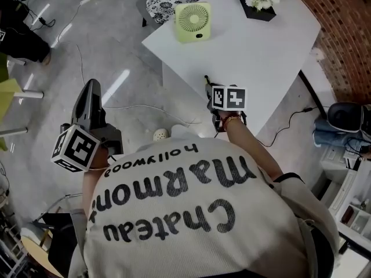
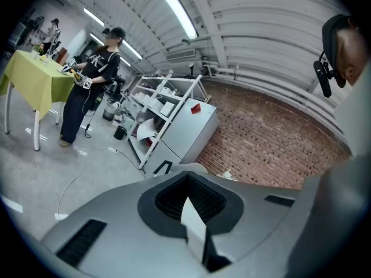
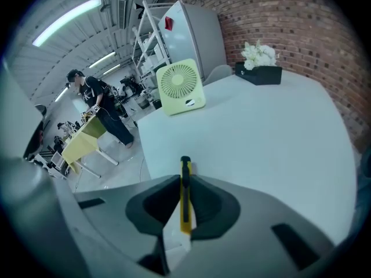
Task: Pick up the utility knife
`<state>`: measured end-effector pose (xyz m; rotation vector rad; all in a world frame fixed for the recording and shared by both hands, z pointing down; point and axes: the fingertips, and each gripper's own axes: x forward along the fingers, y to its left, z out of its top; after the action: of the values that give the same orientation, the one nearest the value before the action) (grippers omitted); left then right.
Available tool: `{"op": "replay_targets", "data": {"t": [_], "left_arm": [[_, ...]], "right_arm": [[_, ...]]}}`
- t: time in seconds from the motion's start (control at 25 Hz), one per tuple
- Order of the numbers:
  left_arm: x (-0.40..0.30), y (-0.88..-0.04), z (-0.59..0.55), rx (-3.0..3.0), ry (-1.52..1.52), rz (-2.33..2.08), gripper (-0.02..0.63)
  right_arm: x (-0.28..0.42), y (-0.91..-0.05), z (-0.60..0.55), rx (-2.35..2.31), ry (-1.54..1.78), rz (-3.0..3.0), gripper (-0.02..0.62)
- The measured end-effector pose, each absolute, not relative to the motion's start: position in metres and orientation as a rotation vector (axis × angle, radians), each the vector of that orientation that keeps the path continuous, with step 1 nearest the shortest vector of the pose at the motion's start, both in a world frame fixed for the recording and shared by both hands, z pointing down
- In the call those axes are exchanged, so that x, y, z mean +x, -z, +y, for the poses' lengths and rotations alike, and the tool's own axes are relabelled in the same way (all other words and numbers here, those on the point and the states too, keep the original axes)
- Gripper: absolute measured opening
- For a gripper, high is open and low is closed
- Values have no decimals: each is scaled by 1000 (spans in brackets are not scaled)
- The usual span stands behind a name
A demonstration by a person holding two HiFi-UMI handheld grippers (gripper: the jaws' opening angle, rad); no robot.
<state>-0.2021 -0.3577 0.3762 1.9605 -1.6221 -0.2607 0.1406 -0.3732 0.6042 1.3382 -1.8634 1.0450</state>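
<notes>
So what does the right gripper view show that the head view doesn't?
Only the right gripper view: the right tongs shut on the yellow utility knife, and a person standing by a yellow-green table. Only the head view: the left tongs held over the floor, and the wearer's printed shirt. Both: the white table, the green fan and the black flower box.

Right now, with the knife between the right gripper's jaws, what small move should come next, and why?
Probably lift the right gripper straight up a little without loosening the grip: the yellow utility knife sits clamped between its jaws, and its tip seems low over the white table, near the edge.
</notes>
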Motion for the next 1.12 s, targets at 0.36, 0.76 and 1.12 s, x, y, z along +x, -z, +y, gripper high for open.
{"op": "replay_targets", "data": {"t": [0.36,0.76,1.12], "left_arm": [[-203,-366,-344,2026,253,-1553,0],[-214,-374,-324,2094,213,-1501,0],[-207,-384,-309,2125,188,-1451,0]], "right_arm": [[135,-576,-347,1443,-1056,-1892,54],[134,-546,-327,1692,-1112,-1974,54],[113,-528,-309,1724,-1163,-2052,54]]}}
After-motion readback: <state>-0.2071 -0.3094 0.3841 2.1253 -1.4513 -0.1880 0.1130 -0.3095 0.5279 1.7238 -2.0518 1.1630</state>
